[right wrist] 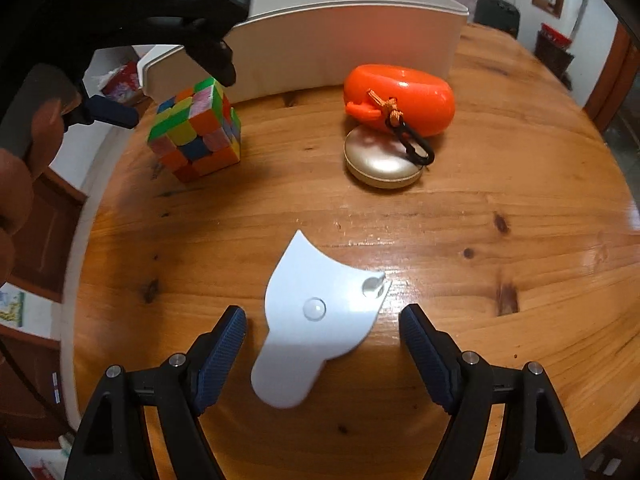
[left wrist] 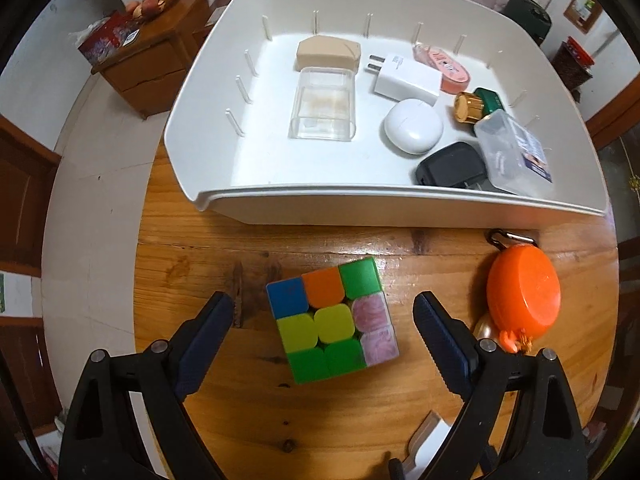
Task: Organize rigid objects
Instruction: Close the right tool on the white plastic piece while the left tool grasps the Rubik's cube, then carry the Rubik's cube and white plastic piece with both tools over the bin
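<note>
I have my right gripper [right wrist: 322,340] over the flat white curved plastic piece [right wrist: 316,324], which lies between its spread fingers, untouched; I judge the wide gap is there to straddle it. My left gripper [left wrist: 324,328] likewise brackets the multicoloured puzzle cube [left wrist: 334,318], fingers apart and clear of its sides. Beyond the left fingertips sits the white plastic tray [left wrist: 400,204], already holding small items, probably where both pieces belong.

left wrist: steeply down, close over table [left wrist: 224,240] | right wrist: lower, slanting | shared: cube [left wrist: 332,318]
</note>
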A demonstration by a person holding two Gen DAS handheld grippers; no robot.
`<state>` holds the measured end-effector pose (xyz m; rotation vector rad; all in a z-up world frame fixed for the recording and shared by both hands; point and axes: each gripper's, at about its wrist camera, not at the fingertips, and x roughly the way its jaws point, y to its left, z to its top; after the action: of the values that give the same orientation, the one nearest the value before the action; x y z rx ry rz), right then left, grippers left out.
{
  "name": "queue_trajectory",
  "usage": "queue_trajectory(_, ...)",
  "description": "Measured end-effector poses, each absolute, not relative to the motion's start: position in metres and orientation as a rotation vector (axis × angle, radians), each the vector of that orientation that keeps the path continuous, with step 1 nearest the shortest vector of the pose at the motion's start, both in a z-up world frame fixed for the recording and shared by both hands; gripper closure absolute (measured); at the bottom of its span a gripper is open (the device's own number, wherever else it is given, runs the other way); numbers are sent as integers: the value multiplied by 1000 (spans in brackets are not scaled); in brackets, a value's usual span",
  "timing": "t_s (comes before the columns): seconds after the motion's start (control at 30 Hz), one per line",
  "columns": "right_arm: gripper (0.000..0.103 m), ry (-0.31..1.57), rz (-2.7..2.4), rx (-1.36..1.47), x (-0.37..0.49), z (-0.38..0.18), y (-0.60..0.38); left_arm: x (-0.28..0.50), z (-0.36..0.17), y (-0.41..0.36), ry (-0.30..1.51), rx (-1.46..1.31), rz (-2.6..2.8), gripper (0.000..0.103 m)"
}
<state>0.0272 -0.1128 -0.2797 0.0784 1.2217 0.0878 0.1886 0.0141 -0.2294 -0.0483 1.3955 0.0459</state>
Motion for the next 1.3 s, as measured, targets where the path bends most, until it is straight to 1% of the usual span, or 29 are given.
queue_trajectory(0.17,23,1206,36,-22,28,-283,-96,195,-238,14,1409,-71,73,10)
queue_trajectory(0.3,43,1169,40,-33,25,-280,-92,199,-248,15,1425,-79,93,10)
queue_trajectory(0.57,44,1149,75,-38,23,-278,-95,204,-259,21,1438,-63,121,11)
queue_trajectory(0.63,44,1147,80,-36,22,-278,-98,202,-260,22,1434,-49,130,13)
queue_trajectory(0.67,44,1147,78,-37,21,-278,-98,202,-261,22,1432,-42,137,17)
queue_trajectory(0.8,44,1146,86,-42,20,-277,-102,197,-262,22,1438,-46,125,21)
queue_trajectory(0.83,44,1145,90,-45,19,-277,-101,195,-262,22,1439,-52,115,23)
queue_trajectory(0.9,44,1141,91,-54,20,-278,-98,190,-260,21,1441,-72,81,37)
queue_trajectory(0.97,44,1134,102,-58,19,-278,-98,186,-259,21,1440,-79,64,43)
queue_trajectory(1.2,44,1126,107,-54,16,-277,-104,168,-260,29,1439,-69,49,44)
queue_trajectory(1.3,44,1124,92,-33,17,-275,-115,158,-252,32,1421,-53,32,44)
